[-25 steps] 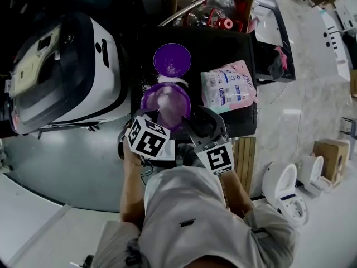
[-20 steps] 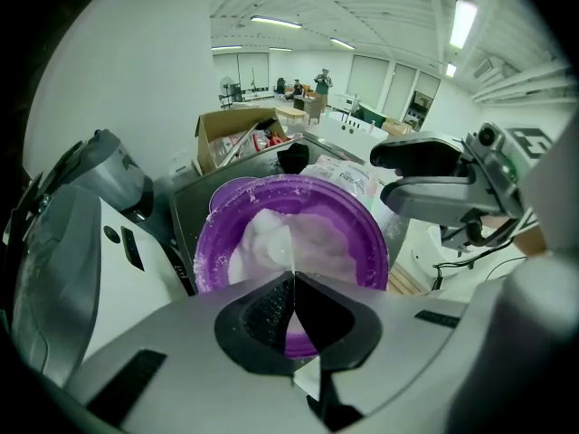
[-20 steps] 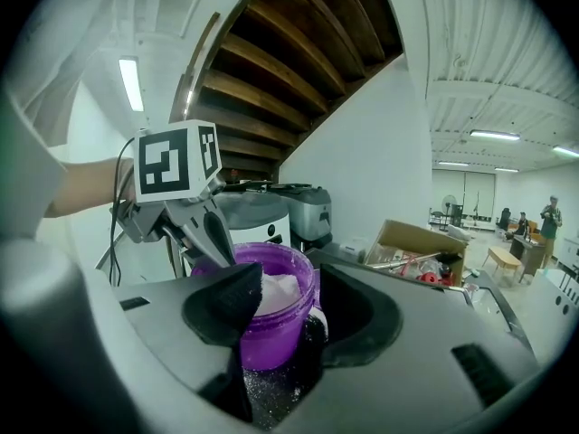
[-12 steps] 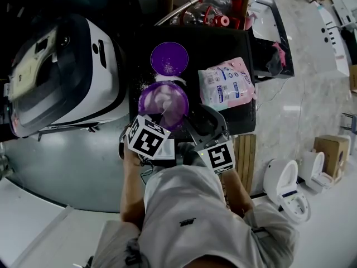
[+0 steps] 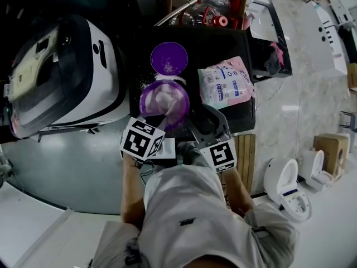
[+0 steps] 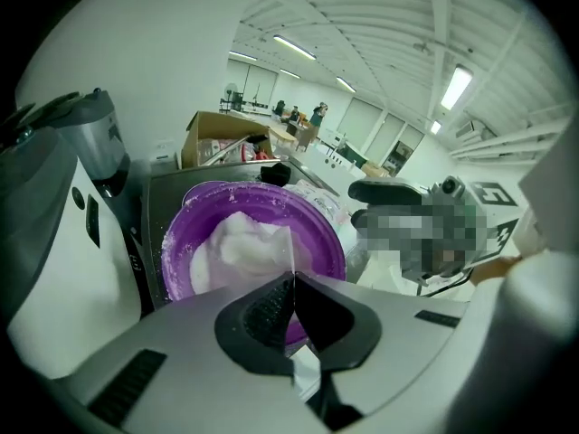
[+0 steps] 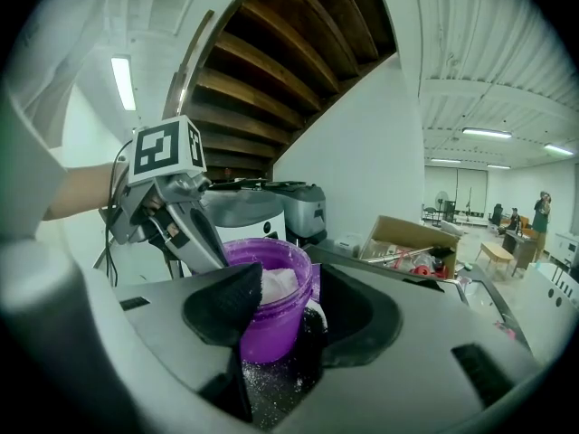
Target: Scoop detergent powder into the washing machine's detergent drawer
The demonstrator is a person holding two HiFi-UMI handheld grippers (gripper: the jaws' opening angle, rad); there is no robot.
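A purple tub heaped with white detergent powder stands on a black table, beside the white washing machine. My left gripper is at the tub's near rim. It is shut on a thin pale scoop handle that reaches into the powder. My right gripper is close against the tub's right side. Its jaws stand apart, with the tub just beyond them. I cannot make out the detergent drawer.
The tub's purple lid lies behind it and a pink-white detergent bag lies to its right. Spilled powder dusts the table. A cardboard box of clutter stands at the back. White toilets stand on the floor at right.
My left gripper has shifted a little to the left and tilted, with the scoop still in the powder. The right gripper has stayed beside the tub.
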